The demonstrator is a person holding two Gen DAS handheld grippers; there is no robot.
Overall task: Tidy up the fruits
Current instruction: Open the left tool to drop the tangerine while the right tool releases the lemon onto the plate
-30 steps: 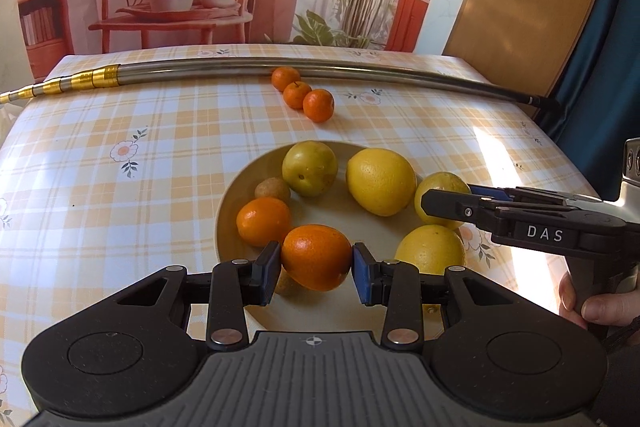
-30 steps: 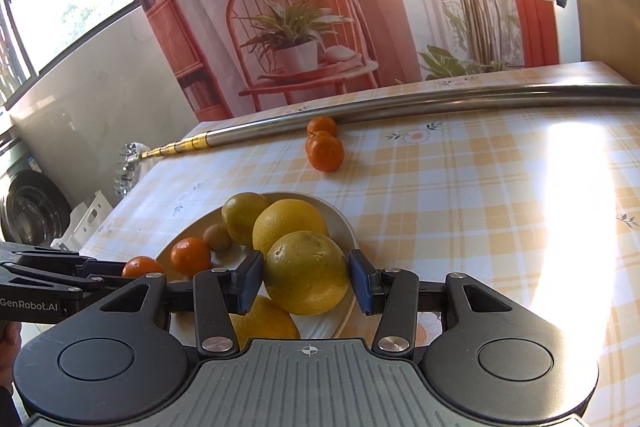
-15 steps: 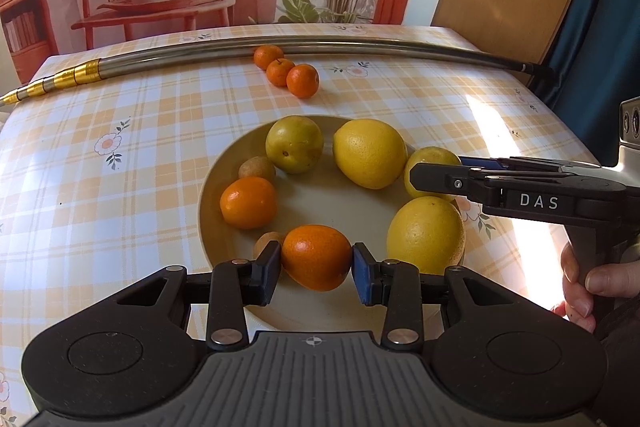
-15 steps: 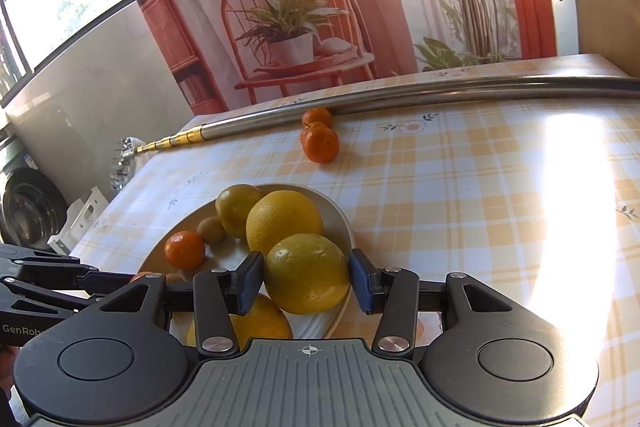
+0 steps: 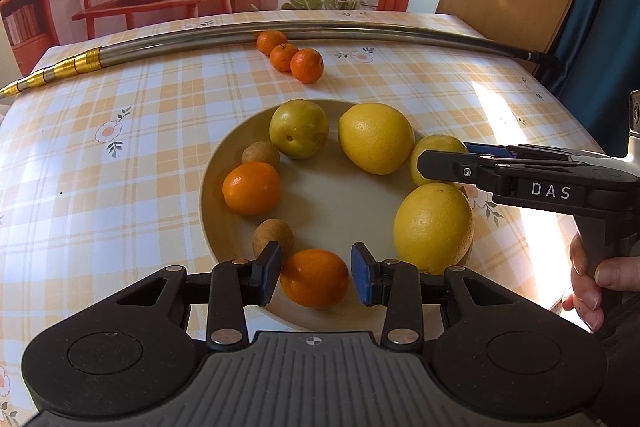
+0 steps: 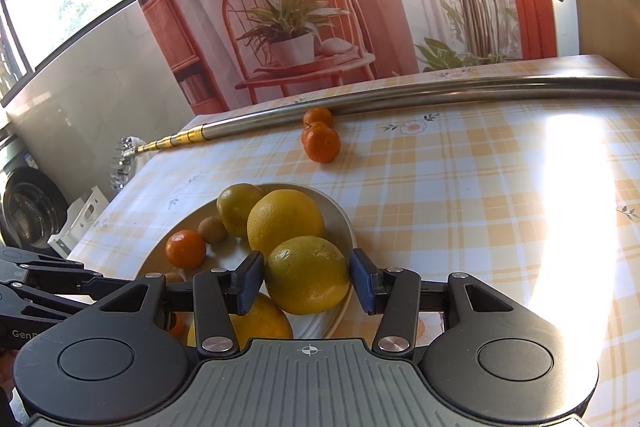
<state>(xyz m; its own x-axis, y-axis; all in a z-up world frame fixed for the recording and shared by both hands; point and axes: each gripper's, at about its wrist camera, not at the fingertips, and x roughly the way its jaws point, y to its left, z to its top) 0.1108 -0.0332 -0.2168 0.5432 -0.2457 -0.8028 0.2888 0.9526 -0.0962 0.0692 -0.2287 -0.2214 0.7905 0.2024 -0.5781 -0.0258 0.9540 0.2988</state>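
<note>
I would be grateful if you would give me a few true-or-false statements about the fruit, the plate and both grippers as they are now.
1. Three small mandarins lie off the plate, beside the metal pole. True.
2. The left gripper is clamped on the orange. False: its pads stand apart from the fruit.
3. The right gripper brackets a yellow citrus. True.
4. The plate holds only oranges. False: also yellow citrus and small brown fruits.

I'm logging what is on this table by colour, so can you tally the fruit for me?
Orange fruit: 5, two on the plate at and, three on the tablecloth near
Yellow fruit: 3, e.g.
Yellow-green fruit: 1
Small brown fruit: 2, e.g.
Total: 11
</note>
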